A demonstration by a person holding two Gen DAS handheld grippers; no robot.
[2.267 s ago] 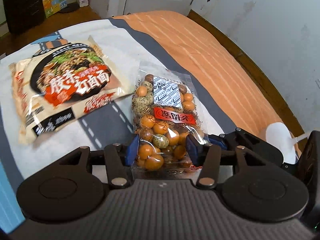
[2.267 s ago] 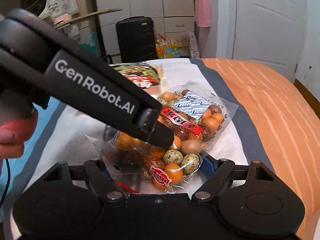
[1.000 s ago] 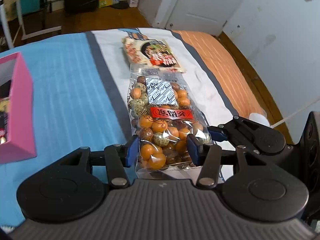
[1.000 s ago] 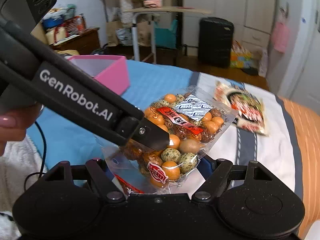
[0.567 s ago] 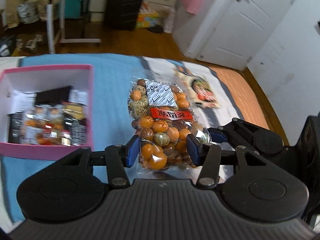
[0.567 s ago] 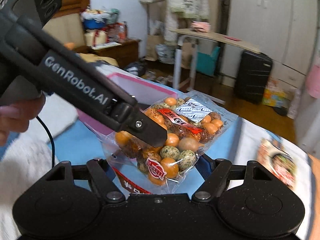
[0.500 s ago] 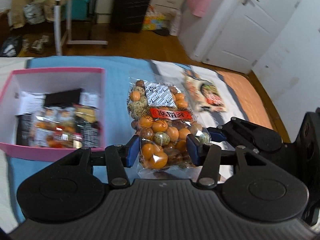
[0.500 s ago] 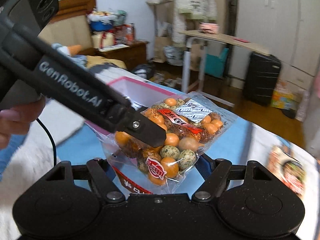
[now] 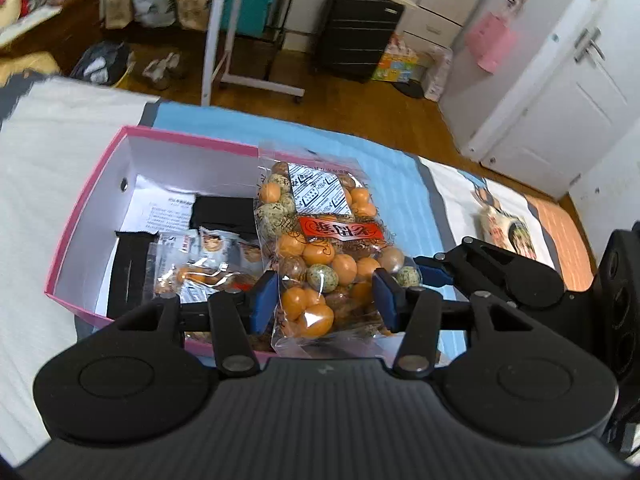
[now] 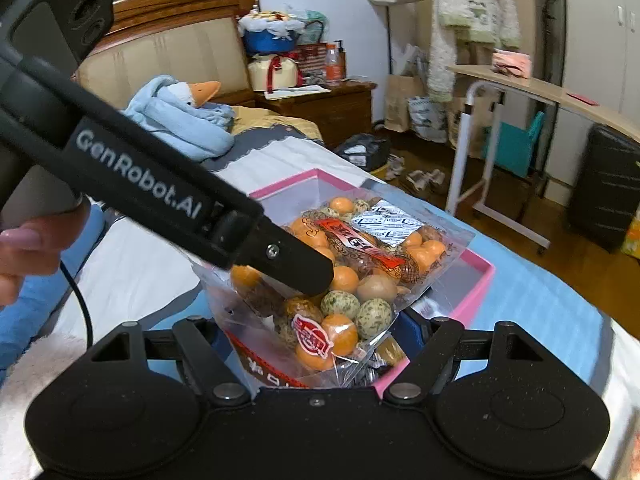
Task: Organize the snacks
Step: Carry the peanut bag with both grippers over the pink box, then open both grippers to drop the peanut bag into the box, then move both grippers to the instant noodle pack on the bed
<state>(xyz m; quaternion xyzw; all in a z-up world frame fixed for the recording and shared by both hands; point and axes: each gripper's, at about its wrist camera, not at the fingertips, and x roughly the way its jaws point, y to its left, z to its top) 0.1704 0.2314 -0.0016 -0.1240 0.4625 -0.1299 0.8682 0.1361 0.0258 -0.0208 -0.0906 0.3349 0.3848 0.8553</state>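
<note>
We saw the pink box (image 9: 86,216) on the bed (image 9: 36,152), its white inside holding a printed sheet, black packets and small snack packs (image 9: 208,264); above its right part we held the clear bag of coated nuts (image 9: 320,248), orange and speckled pieces under a red label; our left gripper (image 9: 326,300) clenched its lower end, and our right gripper (image 10: 312,344) grasped it too, from the side.

pink box (image 9: 86,208) — orange (speckled) snacks (image 9: 320,248)
</note>
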